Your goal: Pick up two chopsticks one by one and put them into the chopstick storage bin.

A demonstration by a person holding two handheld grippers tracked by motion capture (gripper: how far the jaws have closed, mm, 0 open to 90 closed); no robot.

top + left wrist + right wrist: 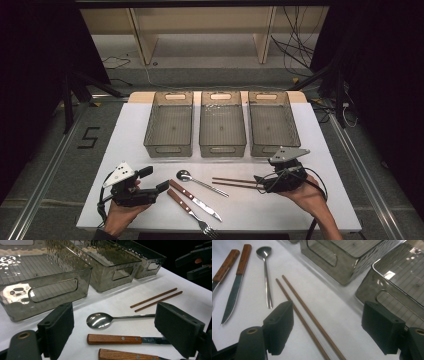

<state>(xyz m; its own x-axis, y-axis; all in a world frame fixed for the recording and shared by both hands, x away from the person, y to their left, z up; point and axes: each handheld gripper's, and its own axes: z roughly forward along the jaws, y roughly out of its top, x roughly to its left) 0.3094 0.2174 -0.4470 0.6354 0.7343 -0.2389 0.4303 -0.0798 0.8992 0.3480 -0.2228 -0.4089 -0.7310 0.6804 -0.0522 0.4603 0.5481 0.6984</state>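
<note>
Your left gripper sits low at the near left of the white table, jaws wide apart and holding nothing; in its own view the spoon lies between the pads on the table. Your right gripper rests at the near right, jaws also spread and empty, with the chopsticks running up between them. Between the two grippers lie the spoon, a wooden-handled knife and a wooden-handled fork, the last two side by side. Three smoky clear bins stand in a row at the far side, just beside one another.
</note>
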